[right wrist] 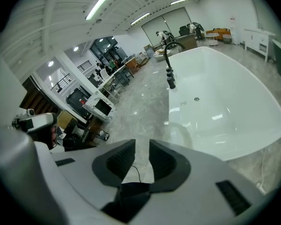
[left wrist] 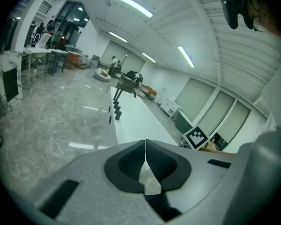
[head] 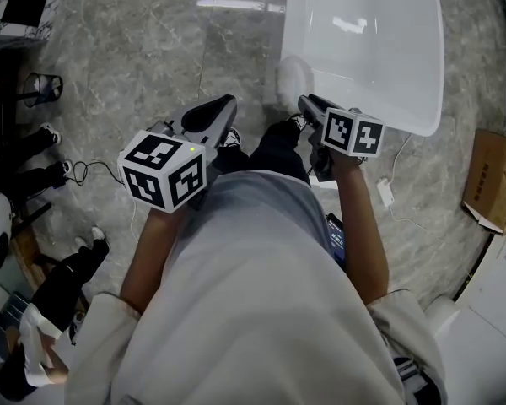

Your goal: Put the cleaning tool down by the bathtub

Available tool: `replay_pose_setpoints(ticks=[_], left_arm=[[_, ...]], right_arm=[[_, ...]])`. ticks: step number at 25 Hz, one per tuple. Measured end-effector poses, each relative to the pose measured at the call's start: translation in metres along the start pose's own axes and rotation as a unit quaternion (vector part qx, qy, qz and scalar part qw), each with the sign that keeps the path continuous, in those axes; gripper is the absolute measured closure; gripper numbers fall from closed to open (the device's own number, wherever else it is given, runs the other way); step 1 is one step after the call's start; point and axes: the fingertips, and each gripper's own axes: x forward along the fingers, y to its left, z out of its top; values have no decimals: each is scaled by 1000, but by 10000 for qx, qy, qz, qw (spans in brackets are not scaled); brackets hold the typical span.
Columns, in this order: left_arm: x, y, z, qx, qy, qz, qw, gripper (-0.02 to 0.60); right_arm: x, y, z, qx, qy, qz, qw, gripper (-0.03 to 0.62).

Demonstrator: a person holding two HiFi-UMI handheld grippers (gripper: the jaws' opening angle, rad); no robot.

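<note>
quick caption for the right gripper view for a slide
Right gripper, jaws apart and empty, over marble floor beside a white bathtub with black faucet.

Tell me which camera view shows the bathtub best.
The right gripper view: the bathtub fills its right half, with the open basin, drain and black tap all plain. The head view shows it from above, its far end cut by the top edge. The left gripper view shows only a narrow white strip.
</note>
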Motion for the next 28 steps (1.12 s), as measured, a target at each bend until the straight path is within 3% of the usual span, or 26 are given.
replay_pose_setpoints(ticks=[20,28], left_arm=[[-9,-12,-6,3,-46,-238,9997,572],[-10,-9,-7,41,27,-163,9999,572]], right_arm=[[-63,35,4,-136,-645,182,9977,530],[-83,45,8,-231,-822,263,9960,545]])
